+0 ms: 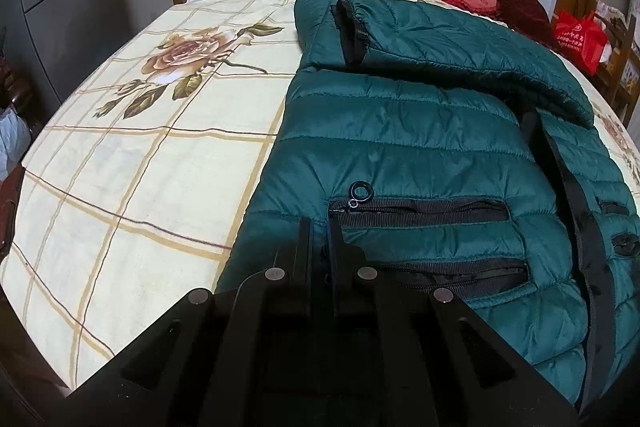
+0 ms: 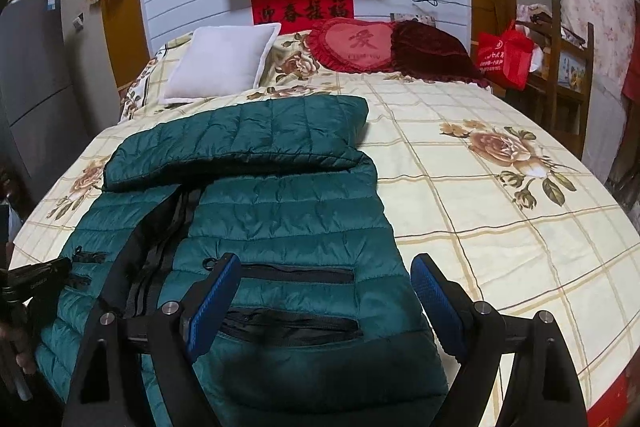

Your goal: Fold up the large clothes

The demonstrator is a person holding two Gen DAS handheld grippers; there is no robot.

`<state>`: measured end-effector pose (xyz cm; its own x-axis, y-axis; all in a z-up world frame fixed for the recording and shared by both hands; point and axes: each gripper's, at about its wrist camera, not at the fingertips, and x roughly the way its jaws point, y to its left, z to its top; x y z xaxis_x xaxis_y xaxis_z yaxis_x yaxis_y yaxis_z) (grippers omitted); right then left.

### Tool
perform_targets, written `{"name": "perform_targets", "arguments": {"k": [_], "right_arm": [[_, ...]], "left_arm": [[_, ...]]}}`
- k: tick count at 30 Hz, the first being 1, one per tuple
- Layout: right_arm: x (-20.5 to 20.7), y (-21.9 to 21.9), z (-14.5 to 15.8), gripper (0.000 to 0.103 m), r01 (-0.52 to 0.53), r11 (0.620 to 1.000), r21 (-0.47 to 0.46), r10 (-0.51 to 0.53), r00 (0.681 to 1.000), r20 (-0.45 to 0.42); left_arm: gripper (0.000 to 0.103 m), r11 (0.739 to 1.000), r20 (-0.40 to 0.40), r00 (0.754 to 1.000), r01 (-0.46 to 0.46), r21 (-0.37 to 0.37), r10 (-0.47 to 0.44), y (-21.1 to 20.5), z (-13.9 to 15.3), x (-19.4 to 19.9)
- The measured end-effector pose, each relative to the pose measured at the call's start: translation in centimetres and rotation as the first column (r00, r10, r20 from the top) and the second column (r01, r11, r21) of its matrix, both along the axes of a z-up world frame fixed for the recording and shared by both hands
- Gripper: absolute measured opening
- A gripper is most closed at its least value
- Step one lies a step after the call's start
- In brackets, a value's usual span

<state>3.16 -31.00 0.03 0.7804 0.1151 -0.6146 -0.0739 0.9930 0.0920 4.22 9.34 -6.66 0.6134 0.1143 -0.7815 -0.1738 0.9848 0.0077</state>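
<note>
A dark green quilted puffer jacket (image 1: 420, 147) lies flat on the bed, front up, with black zipped pockets and a sleeve (image 1: 440, 39) folded across its upper part. It also shows in the right wrist view (image 2: 280, 211). My left gripper (image 1: 322, 227) is shut, its black fingers close together over the jacket's left hem side near a pocket zip pull; whether it pinches fabric I cannot tell. My right gripper (image 2: 326, 275) is open, its blue pads on either side of the jacket's lower right pocket area, just above the fabric.
The bed (image 2: 500, 227) has a cream checked cover with rose prints. A white pillow (image 2: 224, 61), a red heart cushion (image 2: 352, 45) and a dark red cushion (image 2: 432, 49) lie at the head. A red bag (image 2: 504, 57) and wooden rack stand right; a grey cabinet stands left.
</note>
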Motion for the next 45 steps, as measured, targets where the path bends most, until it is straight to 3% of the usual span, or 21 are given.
{"name": "perform_targets", "arguments": {"k": [10, 23, 29, 33, 38, 45], "right_arm": [[-0.3, -0.9, 0.2, 0.085, 0.032, 0.999, 0.011, -0.032, 0.999, 0.01], [-3.1, -3.7, 0.5, 0.085, 0.061, 0.993, -0.101, -0.059, 0.998, 0.024], [-5.2, -7.0, -1.6, 0.085, 0.01, 1.0, 0.03, -0.008, 0.997, -0.081], [-6.1, -8.4, -3.7, 0.085, 0.006, 0.995, 0.099, 0.007, 0.992, -0.127], [-5.9, -8.5, -5.5, 0.085, -0.038, 0.98, 0.195, 0.073, 0.981, -0.177], [-5.4, -6.9, -6.3, 0.085, -0.111, 0.964, 0.241, 0.162, 0.965, -0.207]], "left_arm": [[0.006, 1.0, 0.008, 1.0, 0.004, 0.013, -0.004, -0.1, 0.0, -0.1], [0.006, 1.0, 0.023, 1.0, 0.015, -0.009, -0.015, 0.2, -0.3, -0.3], [0.006, 0.989, 0.055, 0.995, 0.084, -0.119, -0.078, 2.5, 1.4, -1.8], [0.006, 0.994, 0.066, 0.997, 0.056, -0.094, -0.05, 5.2, 2.6, -3.7], [0.006, 0.984, -0.006, 0.998, 0.063, -0.168, -0.065, 7.4, 1.2, -6.1], [0.006, 0.98, -0.023, 0.997, 0.062, -0.192, -0.067, 8.1, -0.3, -8.6]]}}
